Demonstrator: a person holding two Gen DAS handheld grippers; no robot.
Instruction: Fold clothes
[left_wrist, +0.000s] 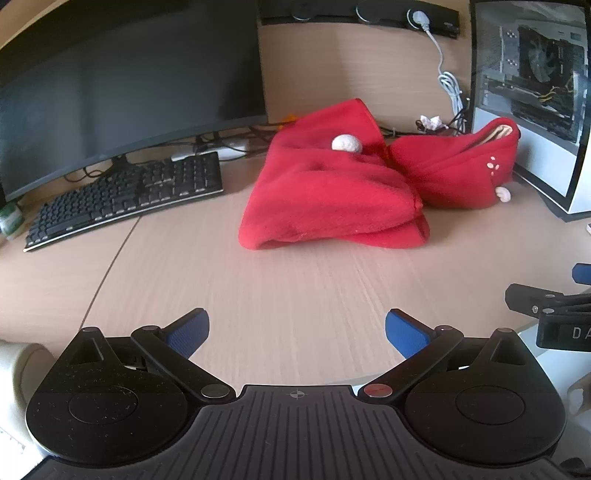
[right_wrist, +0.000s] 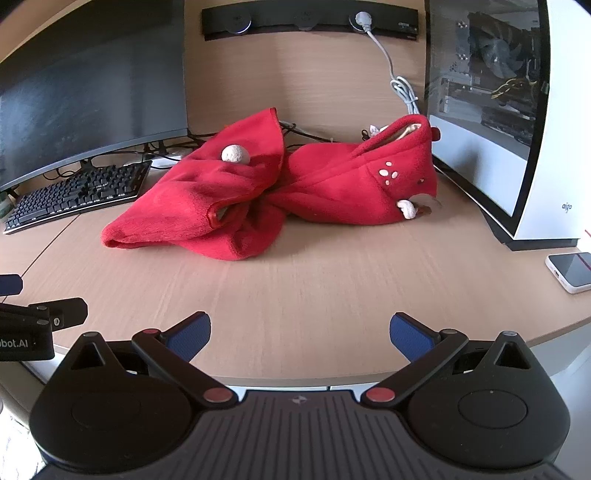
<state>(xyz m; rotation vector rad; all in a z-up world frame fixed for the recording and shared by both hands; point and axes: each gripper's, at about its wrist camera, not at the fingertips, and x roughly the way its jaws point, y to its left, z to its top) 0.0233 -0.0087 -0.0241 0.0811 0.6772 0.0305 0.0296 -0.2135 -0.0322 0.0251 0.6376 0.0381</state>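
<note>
Near edge of the table (right_wrist: 295, 295): both claws hover side by side above bare wood. Left claw (left_wrist: 297, 332) spread wide, blue pads far apart, nothing between them. Right claw (right_wrist: 300, 334) likewise wide open and empty. Each shows at the margin of the other's view.

Mid-table: red fleece garment (right_wrist: 266, 184) lying in a crumpled heap, well apart from both claws. It reads as two lumps joined by a twisted waist. Left lump carries a white pompom (right_wrist: 235, 153); right lump shows small pale markings and a cream lining at its opening, pressed close to the PC case (right_wrist: 517, 129).

Far side: keyboard (left_wrist: 125, 195) and monitor (left_wrist: 122, 85) left, cables behind the heap, phone (right_wrist: 570, 271) near the right edge.

Judgement: folding not begun; the step in hand is reaching in to spread the garment flat. Best done by each claw taking one outer edge, low on the cloth, a single layer only, then drawing apart to undo the twist. Pull toward the open near side, away from cables and case.
</note>
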